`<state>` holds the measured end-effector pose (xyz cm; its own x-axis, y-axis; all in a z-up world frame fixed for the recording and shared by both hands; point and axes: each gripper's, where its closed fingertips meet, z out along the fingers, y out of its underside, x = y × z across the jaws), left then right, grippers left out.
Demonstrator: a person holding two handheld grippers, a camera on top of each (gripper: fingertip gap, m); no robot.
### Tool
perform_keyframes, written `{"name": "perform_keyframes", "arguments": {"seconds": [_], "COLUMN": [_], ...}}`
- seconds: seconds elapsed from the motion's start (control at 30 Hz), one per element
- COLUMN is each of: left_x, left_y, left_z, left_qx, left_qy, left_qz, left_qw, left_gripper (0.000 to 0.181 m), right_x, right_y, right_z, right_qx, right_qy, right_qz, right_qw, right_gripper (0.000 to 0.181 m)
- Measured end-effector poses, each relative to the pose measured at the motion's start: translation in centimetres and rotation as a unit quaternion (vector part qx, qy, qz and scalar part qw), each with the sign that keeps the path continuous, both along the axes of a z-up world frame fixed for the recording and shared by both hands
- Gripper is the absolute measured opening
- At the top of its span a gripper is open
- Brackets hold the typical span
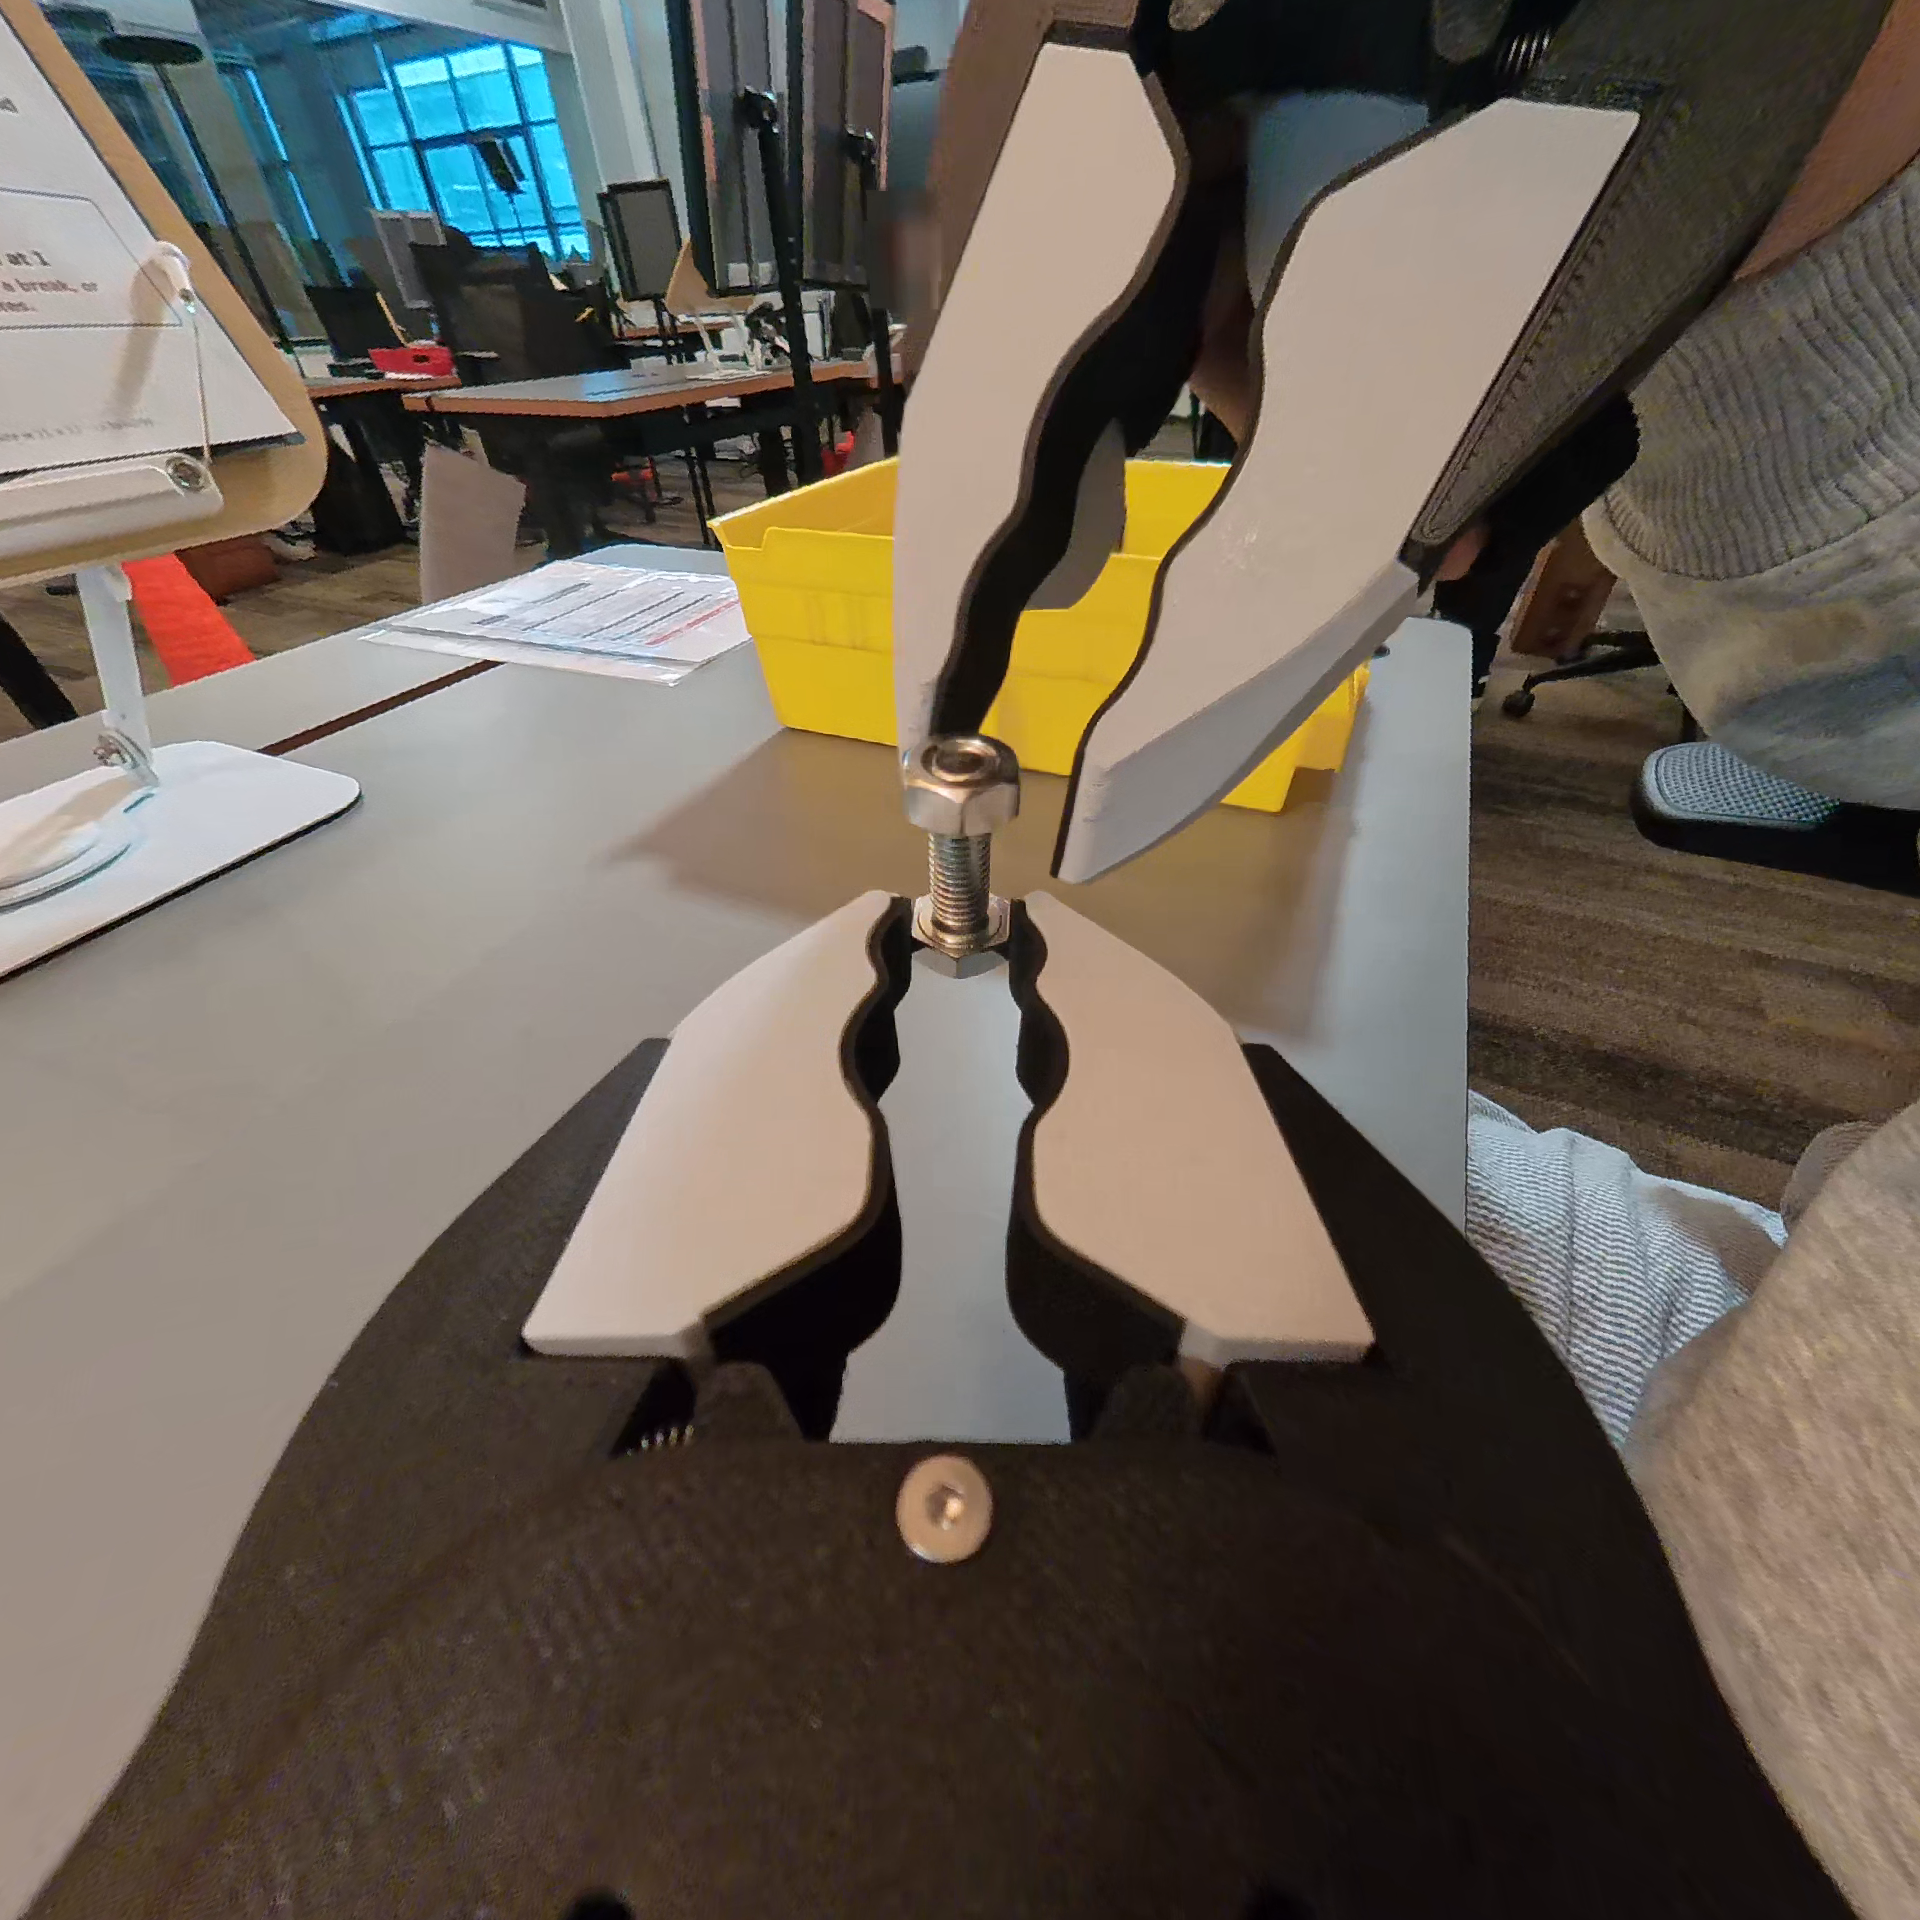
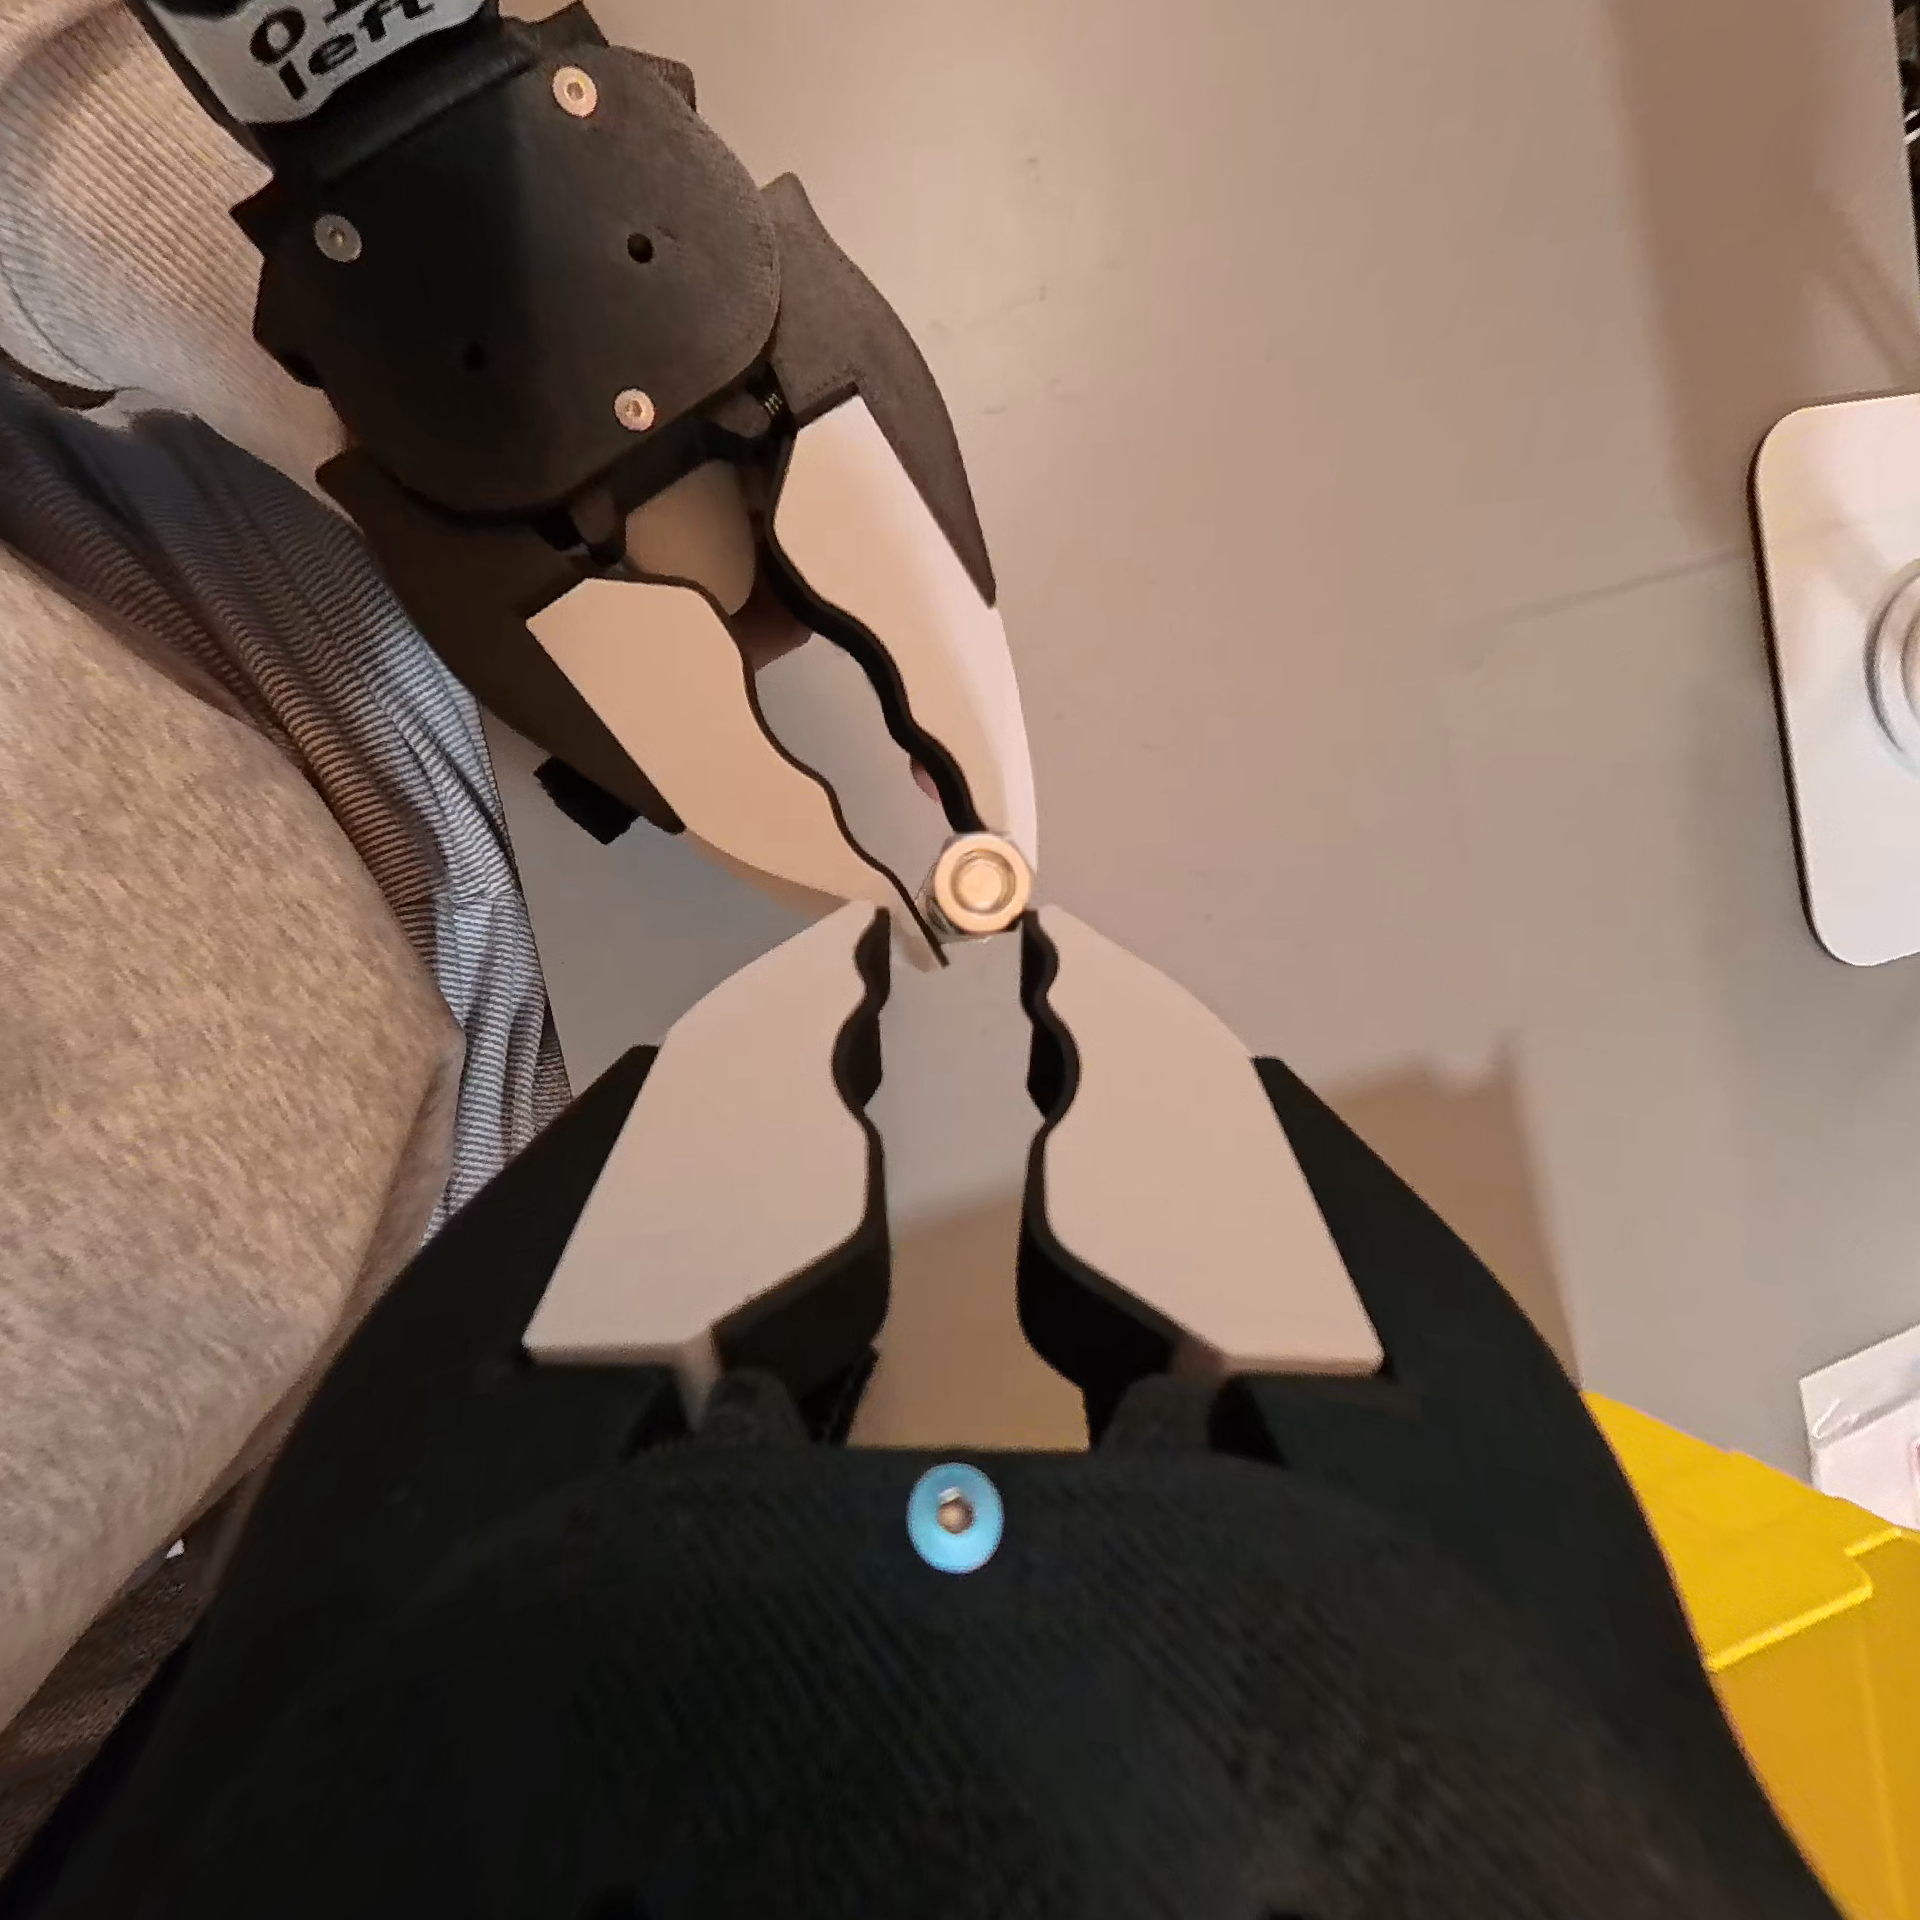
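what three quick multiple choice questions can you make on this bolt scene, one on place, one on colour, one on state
1. Where does the nut sit on the bolt?
A. at its upper end
B. halfway down it
C. at its lower end

2. What colour is the bin behind the bolt?
A. red
B. yellow
C. blue

3. How does the left hand-held gripper stand?
A. wide open, clear of the bolt
B. out of view
C. shut on the bolt's lower end

Answers:
1 A, the nut caps the upright thread.
2 B, its walls are bright yellow.
3 C, both fingertips press on the hex at the bolt's base, while the right hand-held gripper is open about the nut.
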<state>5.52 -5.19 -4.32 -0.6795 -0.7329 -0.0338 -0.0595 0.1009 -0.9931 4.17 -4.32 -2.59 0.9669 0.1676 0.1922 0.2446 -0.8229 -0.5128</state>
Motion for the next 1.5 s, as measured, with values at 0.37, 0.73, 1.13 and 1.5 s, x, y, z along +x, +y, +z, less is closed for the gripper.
{"name": "perform_keyframes", "arguments": {"seconds": [0.37, 0.73, 1.13, 1.5], "left_x": [-0.3, 0.1, -0.3, -1.4], "left_y": [-0.5, 0.1, -0.6, -1.7], "left_z": [-0.4, -0.3, -0.5, -0.5], "left_qx": [0.020, -0.004, 0.015, 0.010], "left_qy": [-0.002, 0.015, 0.007, 0.015], "left_qz": [-0.009, 0.000, -0.016, -0.063], "left_qw": [1.000, 1.000, 1.000, 0.998], "left_gripper": [0.019, 0.019, 0.019, 0.019], "right_x": [-0.1, 0.1, -0.4, -0.6], "right_y": [0.6, 0.5, 0.1, -1.2], "right_z": [-0.1, 1.4, 0.3, 1.2], "right_qx": [0.007, 0.037, 0.009, 0.010], "right_qy": [-0.022, 0.020, 0.032, 0.020], "right_qz": [0.012, -0.025, -0.002, 0.038], "right_qw": [1.000, 0.999, 0.999, 0.999], "right_gripper": [0.021, 0.028, 0.019, 0.034]}}
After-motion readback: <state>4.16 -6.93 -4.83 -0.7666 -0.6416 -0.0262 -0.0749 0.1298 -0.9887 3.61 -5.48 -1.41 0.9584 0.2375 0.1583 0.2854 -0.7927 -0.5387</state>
